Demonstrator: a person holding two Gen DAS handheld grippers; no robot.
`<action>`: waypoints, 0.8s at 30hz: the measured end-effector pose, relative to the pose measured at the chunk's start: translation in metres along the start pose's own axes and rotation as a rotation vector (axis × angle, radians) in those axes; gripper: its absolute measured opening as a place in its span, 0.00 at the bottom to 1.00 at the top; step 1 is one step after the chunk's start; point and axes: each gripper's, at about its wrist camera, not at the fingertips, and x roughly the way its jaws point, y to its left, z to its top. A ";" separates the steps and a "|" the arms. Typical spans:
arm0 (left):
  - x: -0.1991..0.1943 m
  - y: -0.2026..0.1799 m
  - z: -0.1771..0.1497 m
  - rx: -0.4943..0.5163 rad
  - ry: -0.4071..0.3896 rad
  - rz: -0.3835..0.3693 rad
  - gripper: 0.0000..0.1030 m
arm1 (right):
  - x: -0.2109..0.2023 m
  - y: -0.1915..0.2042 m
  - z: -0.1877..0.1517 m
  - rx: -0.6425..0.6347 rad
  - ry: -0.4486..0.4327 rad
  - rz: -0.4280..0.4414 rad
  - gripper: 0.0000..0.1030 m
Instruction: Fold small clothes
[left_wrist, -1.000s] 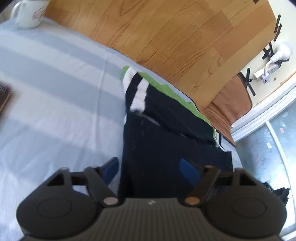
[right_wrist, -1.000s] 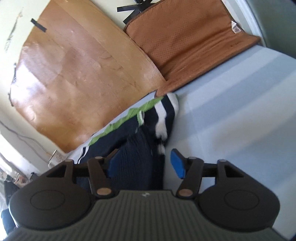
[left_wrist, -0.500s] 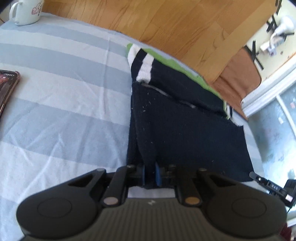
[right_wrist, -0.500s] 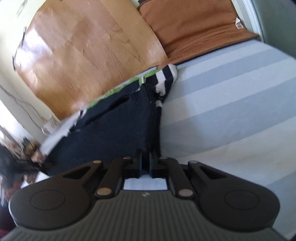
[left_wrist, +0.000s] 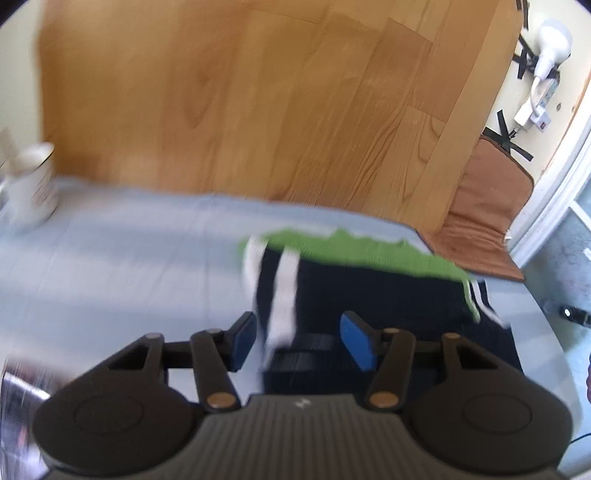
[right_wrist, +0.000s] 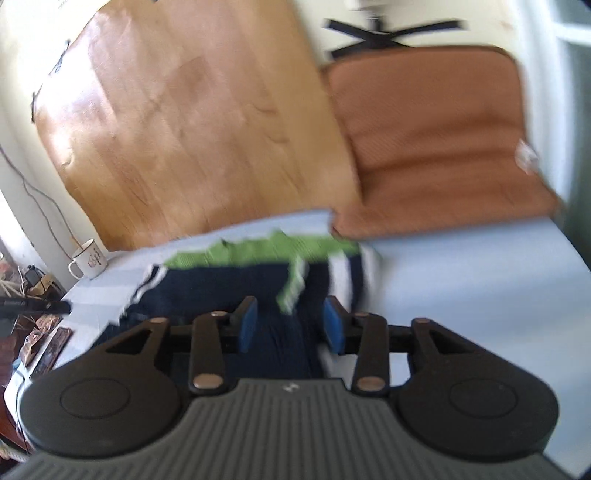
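Observation:
A dark navy garment (left_wrist: 369, 295) with a green hem and white stripes lies folded on the pale blue striped cloth (left_wrist: 110, 277). My left gripper (left_wrist: 301, 341) hangs over its near left corner. The jaws are opening, and the blue pads (left_wrist: 360, 343) stand apart without pressing the fabric seen between them. In the right wrist view the same garment (right_wrist: 229, 288) lies below my right gripper (right_wrist: 291, 325). Its jaws are opening too, with the pads (right_wrist: 334, 325) clear of the cloth at the near right corner. Both views are blurred.
A white mug (left_wrist: 31, 184) (right_wrist: 88, 263) stands at the cloth's far corner. A wood-pattern sheet (left_wrist: 258, 110) covers the wall behind. A brown cushion (right_wrist: 436, 147) leans beside it. Bare striped cloth (right_wrist: 480, 295) lies right of the garment.
Half a second ago both grippers were shut on the garment's near edge. Now both have let go, their jaws stand apart, and they have risen. The garment looks shorter, folded toward the green hem.

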 end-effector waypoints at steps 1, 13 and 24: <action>0.016 -0.010 0.014 0.033 0.003 0.004 0.55 | 0.020 0.003 0.013 -0.005 0.015 0.008 0.50; 0.218 -0.064 0.075 0.223 0.171 0.069 0.76 | 0.211 -0.011 0.078 -0.101 0.242 -0.002 0.79; 0.215 -0.064 0.066 0.146 0.113 0.026 0.13 | 0.217 0.016 0.062 -0.197 0.267 0.033 0.16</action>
